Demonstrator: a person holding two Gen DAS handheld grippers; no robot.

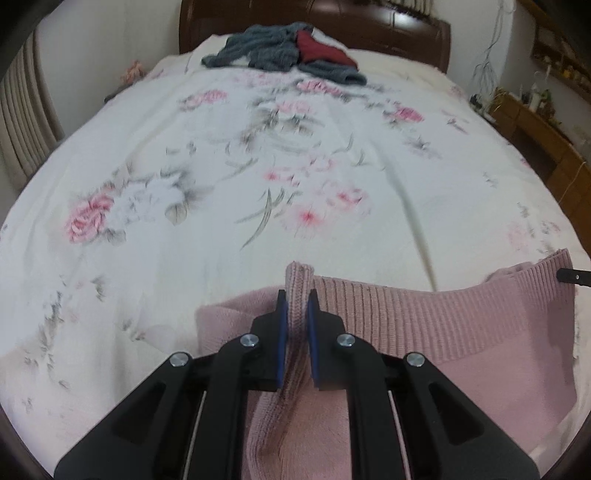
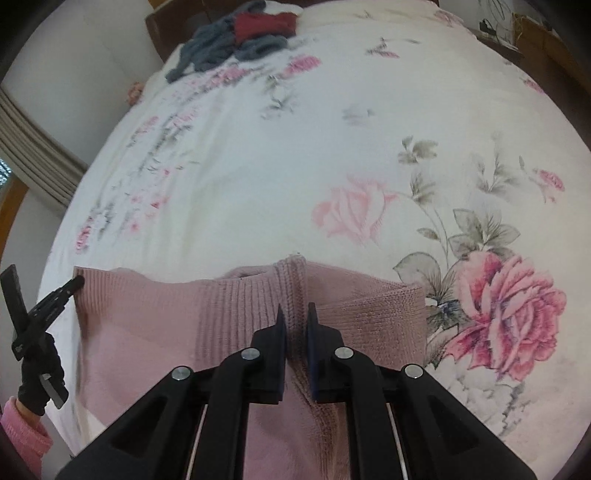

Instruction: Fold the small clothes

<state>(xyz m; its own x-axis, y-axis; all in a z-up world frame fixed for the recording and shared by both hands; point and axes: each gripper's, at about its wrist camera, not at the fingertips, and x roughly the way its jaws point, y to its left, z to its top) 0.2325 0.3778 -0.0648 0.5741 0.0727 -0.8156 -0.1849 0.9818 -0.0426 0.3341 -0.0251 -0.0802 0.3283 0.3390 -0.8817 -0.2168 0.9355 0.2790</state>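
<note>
A pink knitted garment [image 1: 424,325] with a ribbed hem is stretched between both grippers above the floral bed sheet. My left gripper [image 1: 297,299] is shut on a pinched fold of the ribbed edge. In the right wrist view the same pink garment [image 2: 147,325] spans the lower frame, and my right gripper [image 2: 295,314] is shut on another bunched fold of its ribbed edge. The left gripper [image 2: 70,286] shows at the far left, holding the garment's corner, with a black-gloved hand [image 2: 37,384] and pink sleeve below it. The right gripper's tip [image 1: 574,277] shows at the left wrist view's right edge.
A heap of grey-blue and dark red clothes [image 1: 288,51] lies at the far end of the bed by the dark wooden headboard [image 1: 406,26]. The white floral sheet [image 1: 221,184] fills the middle. A wooden cabinet [image 1: 535,125] stands to the right, curtains [image 1: 22,133] to the left.
</note>
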